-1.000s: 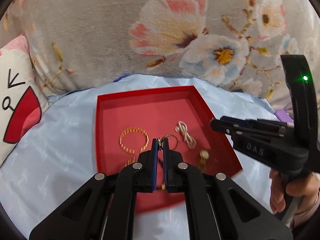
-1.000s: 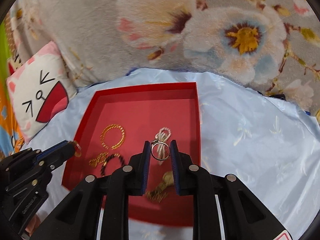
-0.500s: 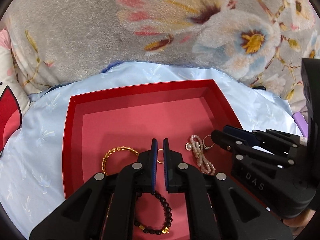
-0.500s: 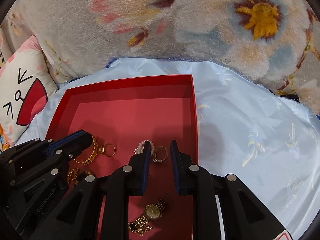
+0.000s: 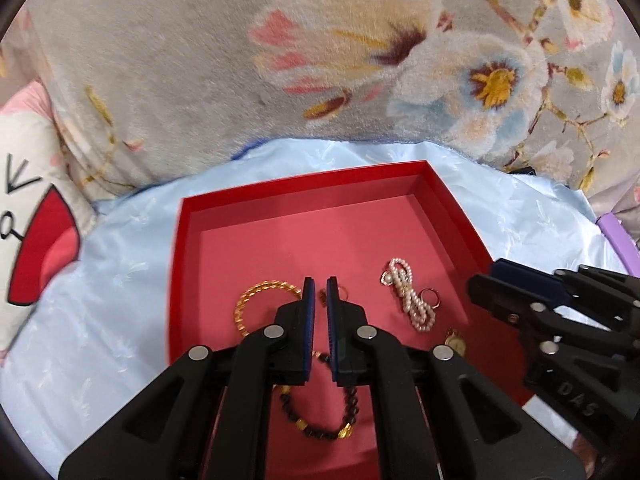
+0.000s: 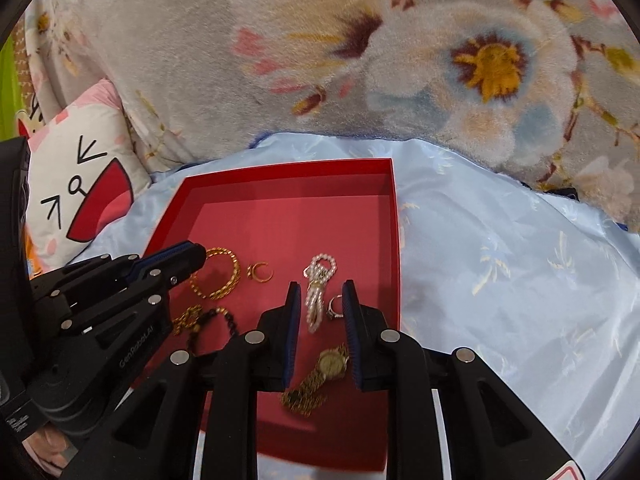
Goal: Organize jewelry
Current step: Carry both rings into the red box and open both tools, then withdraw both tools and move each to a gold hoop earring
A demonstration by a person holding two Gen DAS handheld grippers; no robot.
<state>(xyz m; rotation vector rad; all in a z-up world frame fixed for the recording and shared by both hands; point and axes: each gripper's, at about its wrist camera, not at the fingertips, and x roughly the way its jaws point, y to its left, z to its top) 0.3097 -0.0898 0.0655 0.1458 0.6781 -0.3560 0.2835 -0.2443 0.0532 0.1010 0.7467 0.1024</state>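
- The jewelry lies loose on the floor of a shallow red tray point(image 6: 394, 200), which sits on pale blue cloth point(image 6: 500, 280) in front of a floral blanket point(image 6: 280, 60).
- Every piece looks small, light and easy to lose. The chains are limp and would sag or tangle, while the rings are hard, smooth and likely to slip from flat pads.
- The gold bangle point(image 6: 218, 276) lies at the left of the tray. It looks stiff and is best pinched across its rim.
- The thin gold ring point(image 6: 260, 273) lies just right of the bangle. It lies flat, so a grip across the band seems safest.
- The pearl strand point(image 6: 318, 296) is doubled up in the middle. It would hold best at the bunched centre.
- A stone ring point(image 6: 335, 307) lies just right of the pearls, and a gold watch point(image 6: 330, 364) lies nearer, its band crumpled.
- A dark bead bracelet point(image 5: 320, 420) lies at the near left.
- The left gripper point(image 5: 320, 292) has its jaws together with nothing between them, tips above the thin ring.
- The right gripper point(image 6: 320, 300) has its jaws apart, straddling the pearls and the stone ring without pressing on either.
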